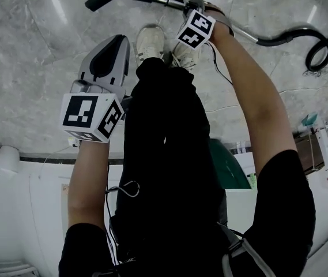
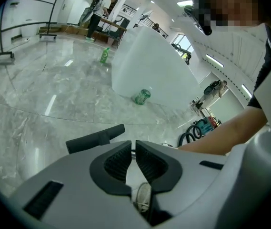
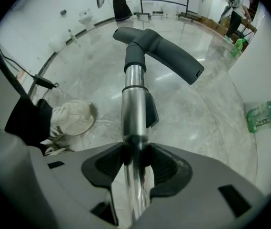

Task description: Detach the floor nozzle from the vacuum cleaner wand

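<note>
Two grippers are in use. My right gripper [image 3: 135, 151] is clamped on the chrome wand [image 3: 134, 104], which runs up the frame to the dark floor nozzle [image 3: 171, 56] at upper centre, over the marble floor [image 3: 211, 128]. My left gripper [image 2: 131, 151] is clenched empty.

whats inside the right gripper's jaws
The steel wand, clamped between them by the right gripper. Nearer the camera, the gripper itself covers part of the wand.

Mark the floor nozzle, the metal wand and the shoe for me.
floor nozzle [image 3: 173, 56], right gripper view, its dark crossbar.
metal wand [image 3: 134, 99], right gripper view, shiny tube.
white shoe [image 3: 72, 118], right gripper view, its upper.
</note>
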`<move>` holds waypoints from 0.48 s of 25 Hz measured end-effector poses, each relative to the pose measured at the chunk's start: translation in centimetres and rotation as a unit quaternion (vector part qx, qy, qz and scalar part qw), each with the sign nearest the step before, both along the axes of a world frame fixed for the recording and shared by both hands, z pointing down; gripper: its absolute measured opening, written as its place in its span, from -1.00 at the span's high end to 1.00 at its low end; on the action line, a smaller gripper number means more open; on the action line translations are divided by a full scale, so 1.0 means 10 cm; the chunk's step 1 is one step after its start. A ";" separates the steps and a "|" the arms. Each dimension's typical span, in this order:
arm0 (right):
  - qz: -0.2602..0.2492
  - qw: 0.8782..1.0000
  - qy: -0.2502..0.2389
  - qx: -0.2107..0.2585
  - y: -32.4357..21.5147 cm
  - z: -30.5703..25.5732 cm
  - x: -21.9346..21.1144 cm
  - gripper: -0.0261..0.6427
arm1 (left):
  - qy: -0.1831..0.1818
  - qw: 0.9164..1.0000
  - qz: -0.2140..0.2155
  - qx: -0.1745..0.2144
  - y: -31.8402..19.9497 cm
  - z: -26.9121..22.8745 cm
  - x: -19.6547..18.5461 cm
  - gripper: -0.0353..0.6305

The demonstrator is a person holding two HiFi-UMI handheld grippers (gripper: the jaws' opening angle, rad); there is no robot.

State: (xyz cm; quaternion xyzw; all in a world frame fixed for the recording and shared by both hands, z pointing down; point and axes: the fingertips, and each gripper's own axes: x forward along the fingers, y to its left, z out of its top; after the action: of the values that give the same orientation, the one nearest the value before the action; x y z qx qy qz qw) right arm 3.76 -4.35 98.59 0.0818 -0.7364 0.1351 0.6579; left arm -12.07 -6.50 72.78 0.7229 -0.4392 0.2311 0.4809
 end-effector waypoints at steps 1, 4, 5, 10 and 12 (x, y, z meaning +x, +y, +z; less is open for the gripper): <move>-0.004 1.000 -0.017 -0.003 0.05 -0.19 0.01 0.36 | 0.010 1.000 -0.003 -0.010 0.02 -0.04 0.06 0.86; -0.005 0.998 -0.064 0.003 0.02 -0.79 0.12 0.36 | 0.061 0.996 -0.030 -0.050 -0.01 -0.09 0.29 0.55; -0.003 0.997 -0.075 0.009 -0.03 -0.99 0.17 0.36 | 0.080 0.994 -0.046 -0.061 -0.04 -0.13 0.38 0.35; 0.005 0.990 -0.135 0.032 -0.24 -1.93 0.34 0.36 | 0.119 0.988 -0.087 -0.040 -0.28 -0.52 0.73 0.14; 0.009 0.987 -0.155 0.043 -0.33 -2.24 0.39 0.36 | 0.130 0.987 -0.091 -0.018 -0.42 -0.71 0.85 0.14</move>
State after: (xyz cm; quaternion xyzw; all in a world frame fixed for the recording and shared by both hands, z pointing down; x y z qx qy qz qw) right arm 7.67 -7.68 76.15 0.0952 -0.8338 0.1204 0.5303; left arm -3.57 -10.69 65.70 0.6949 -0.4329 0.0982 0.5657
